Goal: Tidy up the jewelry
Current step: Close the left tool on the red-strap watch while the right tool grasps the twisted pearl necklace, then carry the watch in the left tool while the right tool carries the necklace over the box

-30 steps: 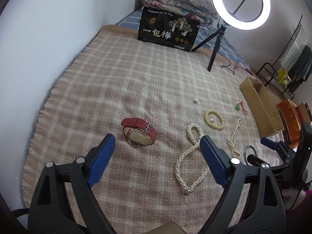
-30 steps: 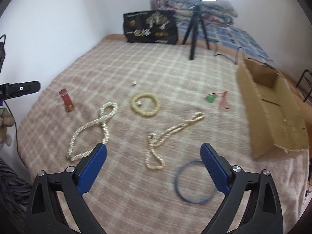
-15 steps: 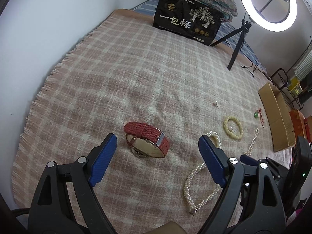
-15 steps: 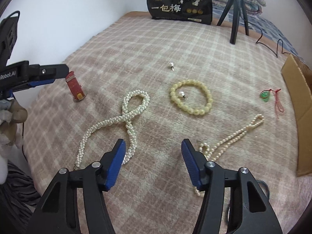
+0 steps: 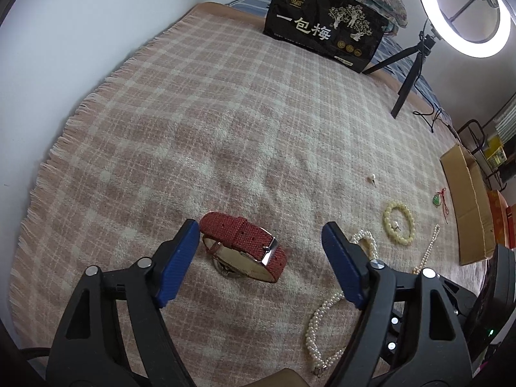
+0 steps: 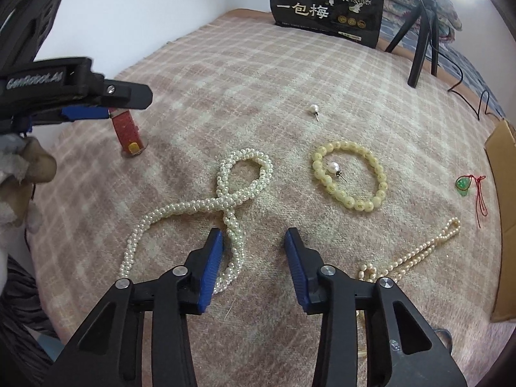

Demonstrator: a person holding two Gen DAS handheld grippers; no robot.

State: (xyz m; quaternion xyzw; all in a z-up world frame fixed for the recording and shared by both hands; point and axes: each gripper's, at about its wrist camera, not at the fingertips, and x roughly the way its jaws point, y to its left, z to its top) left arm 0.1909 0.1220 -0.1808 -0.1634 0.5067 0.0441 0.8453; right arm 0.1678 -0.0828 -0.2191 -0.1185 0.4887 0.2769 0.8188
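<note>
So nearest up, the left gripper (image 5: 258, 245) is spread wide with nothing in it, its blue pads either side of the red-strap watch (image 5: 244, 250), which lies on the plaid blanket (image 5: 200, 122). The left pad is just about at the strap's end, can't tell if it's touching.

The right gripper (image 6: 253, 251) is only partly open, also holding nothing. It sits low over the thick twisted pearl necklace (image 6: 225, 206), whose strand runs right by the left pad.

To the right of that lies a thinner pearl strand (image 6: 416, 254). A bit farther out is the yellow bead bracelet (image 6: 350, 175) with a pearl stud (image 6: 334, 168) inside its ring. A second pearl stud (image 6: 314, 109) sits farther back on its own.

Far right there's a green pendant on red cord (image 6: 464, 183) near a cardboard box (image 6: 503, 200). At the far edge are a black bag with Chinese lettering (image 6: 327, 8) and a ring light tripod (image 6: 422, 42).
</note>
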